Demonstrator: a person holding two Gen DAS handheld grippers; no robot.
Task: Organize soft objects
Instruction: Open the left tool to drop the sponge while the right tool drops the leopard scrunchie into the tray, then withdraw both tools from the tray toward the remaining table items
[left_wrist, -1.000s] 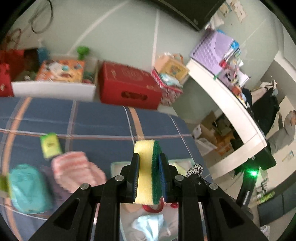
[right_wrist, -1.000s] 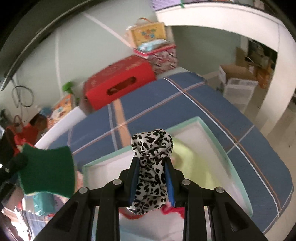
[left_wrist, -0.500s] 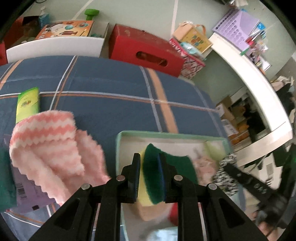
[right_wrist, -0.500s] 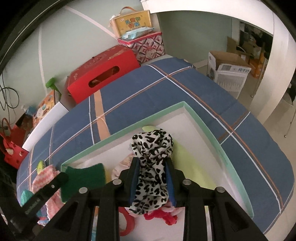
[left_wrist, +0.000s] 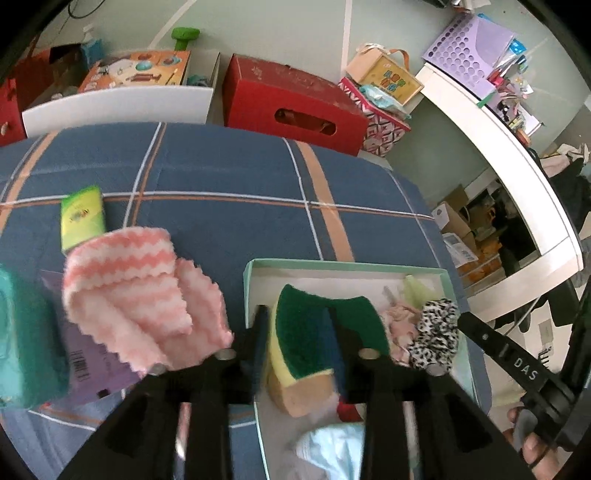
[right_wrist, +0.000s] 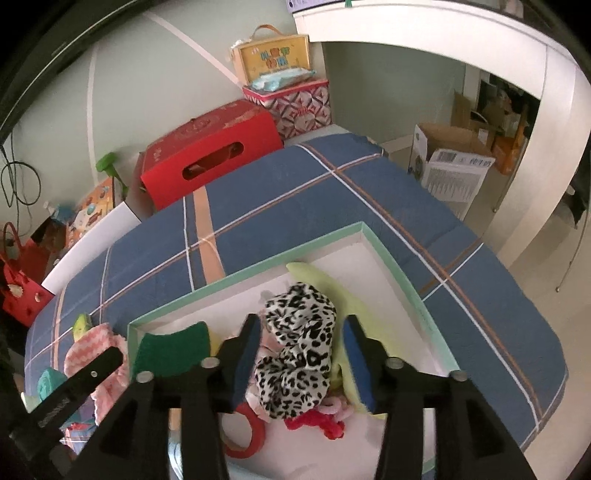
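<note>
One sponge (left_wrist: 306, 332); one leopard scrunchie (right_wrist: 299, 347); both claws spread.

Left wrist cam: sits on left claw (left_wrist: 295, 332), close above the mint-rimmed white cardboard box (left_wrist: 343, 265), facing far toward the red cardboard carton (left_wrist: 295, 107). Right wrist cam: on right claw (right_wrist: 301, 354), same box (right_wrist: 399, 266) from its right side, equally close, angled far-left. Shared: box, blue plaid bedspread (left_wrist: 229, 173), carton, leopard-print fabric scrunchie (right_wrist: 299, 343).
</note>
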